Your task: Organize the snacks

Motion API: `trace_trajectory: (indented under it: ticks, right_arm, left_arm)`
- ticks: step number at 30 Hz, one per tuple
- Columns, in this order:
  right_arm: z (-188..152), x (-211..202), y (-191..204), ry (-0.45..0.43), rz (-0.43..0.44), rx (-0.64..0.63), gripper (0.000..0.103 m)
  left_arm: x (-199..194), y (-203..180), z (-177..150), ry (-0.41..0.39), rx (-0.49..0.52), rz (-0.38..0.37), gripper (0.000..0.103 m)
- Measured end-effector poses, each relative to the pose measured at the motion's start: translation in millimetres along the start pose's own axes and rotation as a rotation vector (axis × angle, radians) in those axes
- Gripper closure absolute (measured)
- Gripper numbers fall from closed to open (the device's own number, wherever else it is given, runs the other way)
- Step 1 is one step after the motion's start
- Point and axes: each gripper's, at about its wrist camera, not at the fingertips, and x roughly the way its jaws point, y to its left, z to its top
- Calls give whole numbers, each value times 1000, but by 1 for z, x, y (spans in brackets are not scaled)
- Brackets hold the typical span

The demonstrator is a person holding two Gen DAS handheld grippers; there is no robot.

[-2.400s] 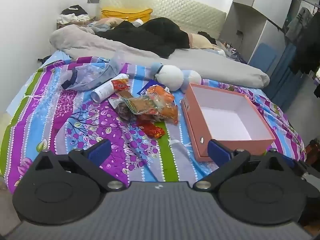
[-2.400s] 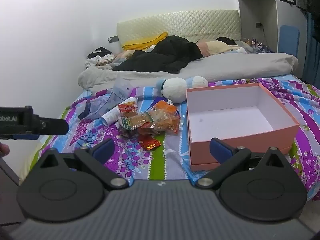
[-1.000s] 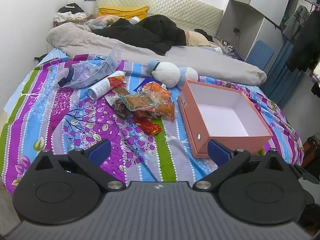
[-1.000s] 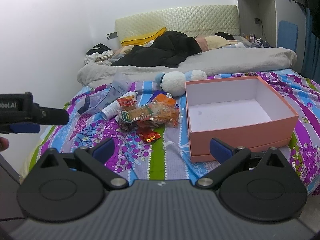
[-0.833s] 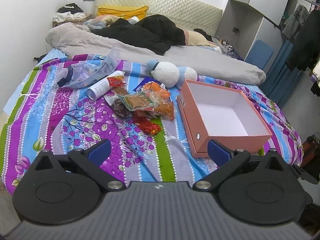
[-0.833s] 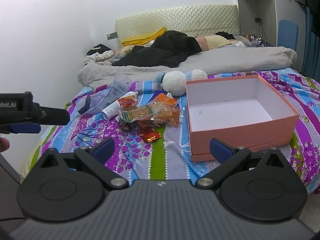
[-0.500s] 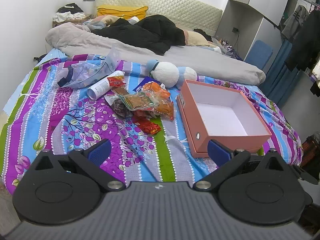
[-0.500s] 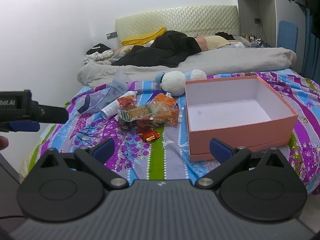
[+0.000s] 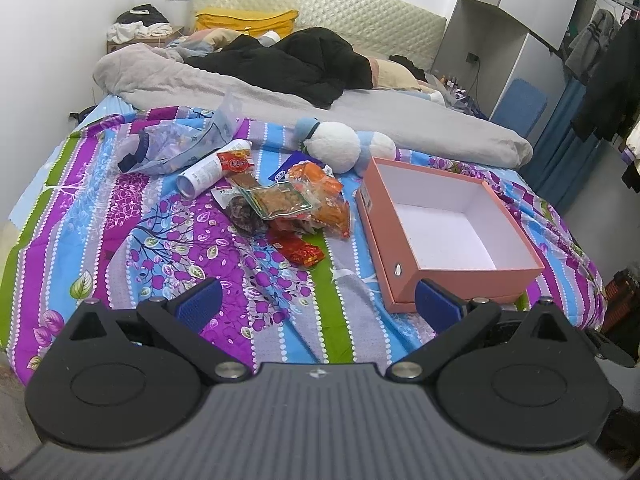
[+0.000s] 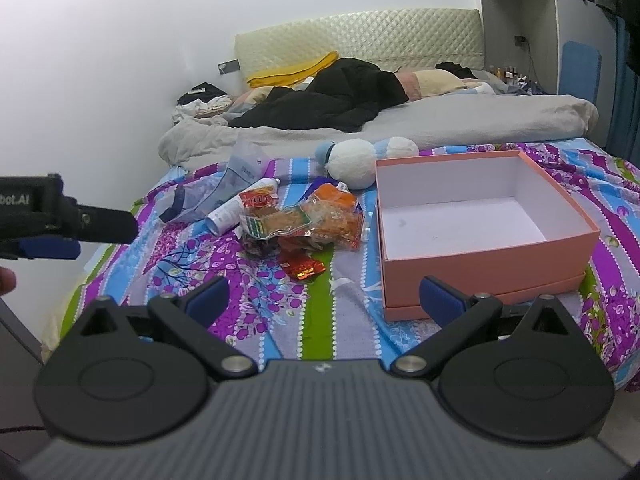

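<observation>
While both tools (image 9: 318,300) (image 10: 324,296) hang released, the pink box (image 9: 460,268) sits bare beside the snack pile (image 9: 288,208).

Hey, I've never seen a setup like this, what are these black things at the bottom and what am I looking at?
Those are two hand-held grippers, each with a camera looking along its fingers. One picture is from the left gripper, the other from the right gripper; the right view also shows the left one at its left edge. Both are open and hold nothing. Ahead, on a striped bedspread, lies a pile of snacks, a white tube, a plush toy and an open pink box with nothing inside.
</observation>
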Motion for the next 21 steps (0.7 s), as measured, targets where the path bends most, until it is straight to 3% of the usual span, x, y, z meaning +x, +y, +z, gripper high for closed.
trace_trajectory:
  ticks: [21]
  right_arm:
    - [-4,2,0,40,23,1,0]
  left_arm:
    - [3,5,2,25,-8,-3,0]
